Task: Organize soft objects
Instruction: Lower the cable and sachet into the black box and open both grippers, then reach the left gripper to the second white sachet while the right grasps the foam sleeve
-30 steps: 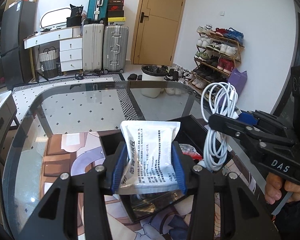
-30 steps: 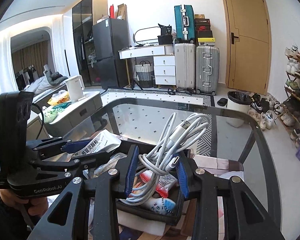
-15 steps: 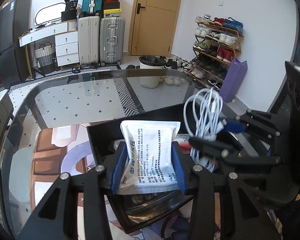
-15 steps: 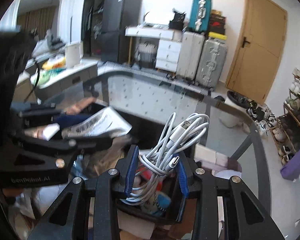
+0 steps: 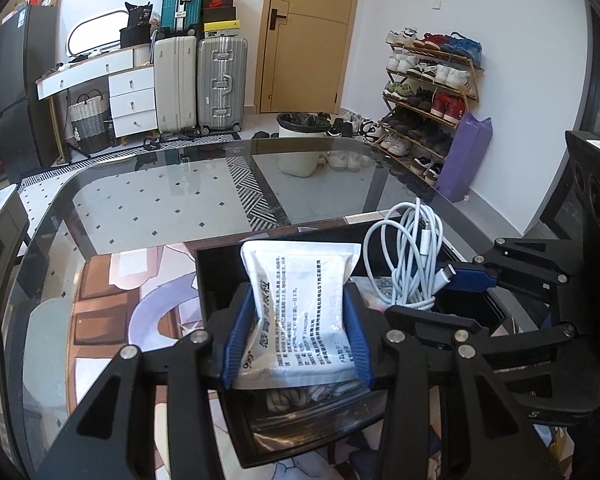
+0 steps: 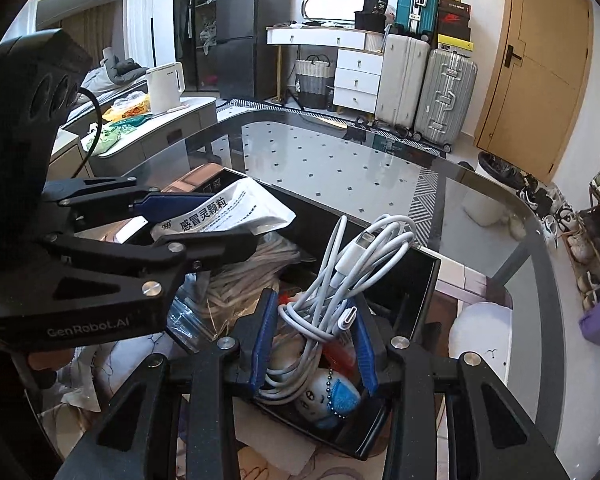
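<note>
My left gripper (image 5: 296, 334) is shut on a white printed sachet (image 5: 300, 312) and holds it over the black tray (image 5: 300, 432). It also shows in the right wrist view (image 6: 188, 220), with the sachet (image 6: 236, 212). My right gripper (image 6: 314, 344) is shut on a coiled white charging cable (image 6: 352, 264) above the same tray (image 6: 424, 280). The cable shows in the left wrist view (image 5: 408, 256) beside the sachet. Inside the tray lie a bag of cord (image 6: 240, 284), a small plush figure (image 6: 328, 396) and a red packet (image 6: 340, 356).
The tray stands on a glass table (image 5: 160, 208) with a printed mat (image 5: 100, 312) under it. Beyond the far edge stand suitcases (image 5: 200, 80), a bin (image 5: 300, 140) and a shoe rack (image 5: 432, 92). A side counter with a kettle (image 6: 164, 88) is at the left.
Both grippers have come closer together over the tray and lowered slightly. The cable now hangs just right of the sachet. Both grips are unchanged.
</note>
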`<state>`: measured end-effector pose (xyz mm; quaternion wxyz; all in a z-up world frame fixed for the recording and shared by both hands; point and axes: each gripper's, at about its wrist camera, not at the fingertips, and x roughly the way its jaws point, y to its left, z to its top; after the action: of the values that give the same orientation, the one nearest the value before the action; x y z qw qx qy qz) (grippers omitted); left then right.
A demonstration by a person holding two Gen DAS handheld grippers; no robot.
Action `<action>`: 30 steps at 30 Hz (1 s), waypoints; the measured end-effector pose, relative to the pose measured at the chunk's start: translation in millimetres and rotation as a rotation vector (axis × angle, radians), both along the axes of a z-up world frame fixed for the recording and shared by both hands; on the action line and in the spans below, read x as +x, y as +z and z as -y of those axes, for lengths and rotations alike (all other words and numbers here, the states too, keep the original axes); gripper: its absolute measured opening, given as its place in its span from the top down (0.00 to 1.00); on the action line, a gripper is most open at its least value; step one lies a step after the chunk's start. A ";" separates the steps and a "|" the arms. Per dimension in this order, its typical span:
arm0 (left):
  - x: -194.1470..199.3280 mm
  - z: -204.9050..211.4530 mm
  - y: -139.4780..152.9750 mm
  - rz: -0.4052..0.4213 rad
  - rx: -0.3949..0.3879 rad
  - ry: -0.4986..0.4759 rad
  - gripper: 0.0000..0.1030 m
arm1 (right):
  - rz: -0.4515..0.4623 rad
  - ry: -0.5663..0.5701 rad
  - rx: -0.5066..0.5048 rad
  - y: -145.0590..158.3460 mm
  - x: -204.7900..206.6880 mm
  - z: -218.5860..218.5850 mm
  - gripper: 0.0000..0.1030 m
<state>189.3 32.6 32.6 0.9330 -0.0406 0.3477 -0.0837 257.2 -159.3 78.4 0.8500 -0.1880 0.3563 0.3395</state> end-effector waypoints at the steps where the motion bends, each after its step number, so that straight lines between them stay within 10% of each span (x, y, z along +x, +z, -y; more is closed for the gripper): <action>1: -0.3 0.2 0.2 -0.003 -0.003 -0.002 0.58 | 0.001 -0.001 0.001 -0.2 -0.7 0.1 0.65; 15: -4.3 10.9 -2.4 -0.013 -0.014 -0.047 0.54 | 0.120 -0.041 0.013 16.0 -18.3 21.7 0.52; 30: -39.7 9.0 17.5 0.047 0.009 0.005 0.00 | 0.103 -0.175 0.148 27.1 -43.4 73.5 0.01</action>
<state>149.7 23.6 50.1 0.9412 -0.0355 0.3261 -0.0806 213.8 -232.8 105.4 0.9052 -0.1099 0.3011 0.2791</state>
